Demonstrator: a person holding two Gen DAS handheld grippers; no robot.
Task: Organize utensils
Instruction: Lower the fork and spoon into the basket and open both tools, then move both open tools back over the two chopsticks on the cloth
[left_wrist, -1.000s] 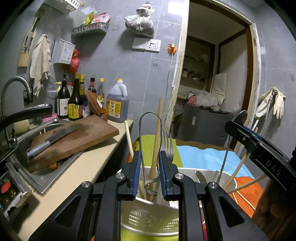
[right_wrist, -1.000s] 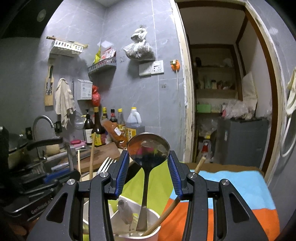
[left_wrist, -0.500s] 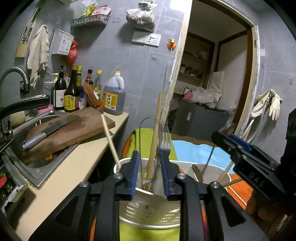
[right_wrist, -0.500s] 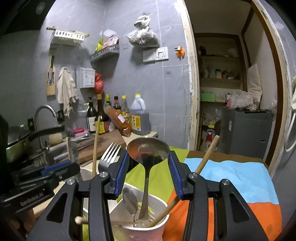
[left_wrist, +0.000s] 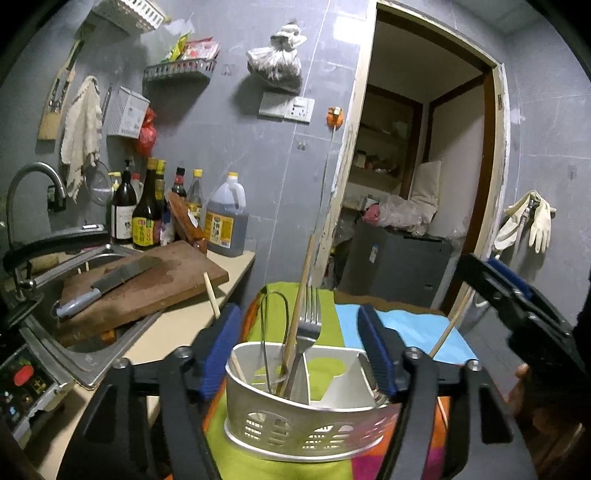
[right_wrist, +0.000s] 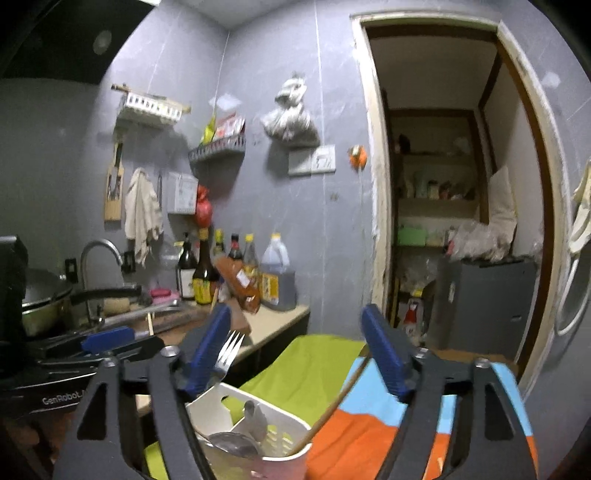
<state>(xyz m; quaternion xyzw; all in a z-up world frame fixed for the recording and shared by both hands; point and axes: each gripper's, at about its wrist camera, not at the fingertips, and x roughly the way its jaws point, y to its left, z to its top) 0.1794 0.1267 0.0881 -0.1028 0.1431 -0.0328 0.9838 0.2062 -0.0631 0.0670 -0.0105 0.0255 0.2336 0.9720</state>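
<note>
Left wrist view shows the left gripper just opened, released around the fork standing in the holder, so it should back straight out; the right gripper has opened too, empty.

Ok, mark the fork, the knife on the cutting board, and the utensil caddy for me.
fork (left_wrist: 309, 326): left wrist view, on the neck just under its tines.
knife (left_wrist: 125, 272): left wrist view, on the flat of the blade.
utensil caddy (left_wrist: 295, 413): left wrist view, on the front wall above the cut-outs.
</note>
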